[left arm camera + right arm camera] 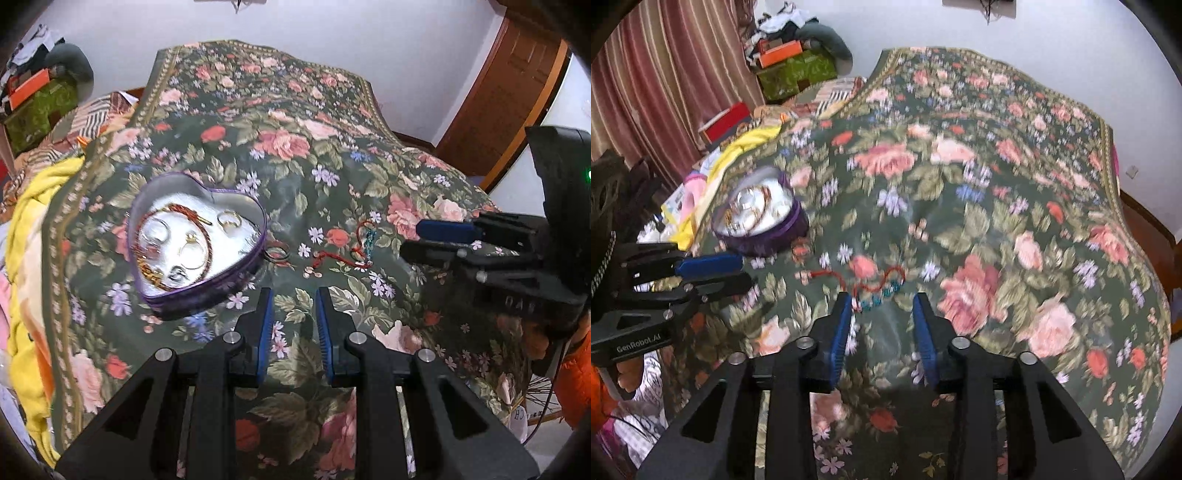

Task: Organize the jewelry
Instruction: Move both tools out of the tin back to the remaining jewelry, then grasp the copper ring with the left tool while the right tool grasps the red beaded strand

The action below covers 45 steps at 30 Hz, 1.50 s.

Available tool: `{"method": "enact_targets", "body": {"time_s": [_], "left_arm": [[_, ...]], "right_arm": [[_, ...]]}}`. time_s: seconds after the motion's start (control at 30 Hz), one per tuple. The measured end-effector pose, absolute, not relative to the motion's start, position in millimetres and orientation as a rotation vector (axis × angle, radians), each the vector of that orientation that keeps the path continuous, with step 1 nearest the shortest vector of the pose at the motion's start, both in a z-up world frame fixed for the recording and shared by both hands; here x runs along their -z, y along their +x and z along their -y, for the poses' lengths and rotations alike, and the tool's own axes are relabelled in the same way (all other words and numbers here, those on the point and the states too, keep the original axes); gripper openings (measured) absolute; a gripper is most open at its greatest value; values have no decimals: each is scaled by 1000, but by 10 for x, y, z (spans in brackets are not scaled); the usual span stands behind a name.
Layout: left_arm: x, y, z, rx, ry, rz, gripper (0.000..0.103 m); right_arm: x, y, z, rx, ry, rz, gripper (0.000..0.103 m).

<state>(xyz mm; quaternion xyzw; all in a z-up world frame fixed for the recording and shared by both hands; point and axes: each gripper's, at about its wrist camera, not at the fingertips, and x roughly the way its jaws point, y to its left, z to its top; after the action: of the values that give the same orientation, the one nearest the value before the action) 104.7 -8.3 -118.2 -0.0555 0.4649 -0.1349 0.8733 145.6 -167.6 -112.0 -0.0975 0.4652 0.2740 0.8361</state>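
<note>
Working at the near edge of the blanket (332, 166) with the right gripper (882, 299): fingers spread, pinching nothing, tilting down at the red cord (875, 282). Lying loose on the blanket just past those fingertips, well in from both side edges, and carrying teal beads (884, 295) at its near loop.

Judging the step as picking that cord up. Likely doing it well by lowering until the pads are straddling a single strand beside the beads, closing on the cord alone and not on a fold of blanket, then lifting slowly and watching for trailing loops snagging.

Holding the left gripper (294, 295) spread as well, empty, over bare blanket just short of the heart tin (192, 299). Sitting open toward the left edge, that tin, probably waiting to receive the cord.

Counting, near to far: two grippers; one red cord; one small dark loop (277, 254) resting just beside the tin's right wall; one tin. Counting inside it roughly five pieces: a red twisted bracelet (173, 212), a gold ring (229, 219), a gold hoop, a gold chain, a silvery bit, with blur preventing certainty.
</note>
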Motion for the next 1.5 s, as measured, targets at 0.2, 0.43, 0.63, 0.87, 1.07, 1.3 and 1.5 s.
{"method": "enact_targets", "body": {"time_s": [0.2,0.43,0.63,0.87,1.07,1.3,1.5], "left_arm": [[1309,1176,82,276,-151,-999,22],[1346,1313,21,245,-163,-993,22],[1412,1395,16,225,-146,-1000,22],[1431,1513,72,225,-115,-1000,22],[1450,1574,173,236,-63,-997,32],[1483,1626,267,211,-22,-989,32],[1490,1619,257,197,-2,-981,21]], "right_arm": [[1269,1499,1623,-592,-201,-1048,33],[1326,1520,1558,-592,-228,-1068,33],[1343,1551,1515,-596,-235,-1067,33],[1367,1574,1453,-600,-254,-1064,33],[1380,1599,1471,-605,-236,-1070,33],[1389,1600,1453,-601,-245,-1062,33],[1398,1629,1449,-598,-229,-1063,33]]}}
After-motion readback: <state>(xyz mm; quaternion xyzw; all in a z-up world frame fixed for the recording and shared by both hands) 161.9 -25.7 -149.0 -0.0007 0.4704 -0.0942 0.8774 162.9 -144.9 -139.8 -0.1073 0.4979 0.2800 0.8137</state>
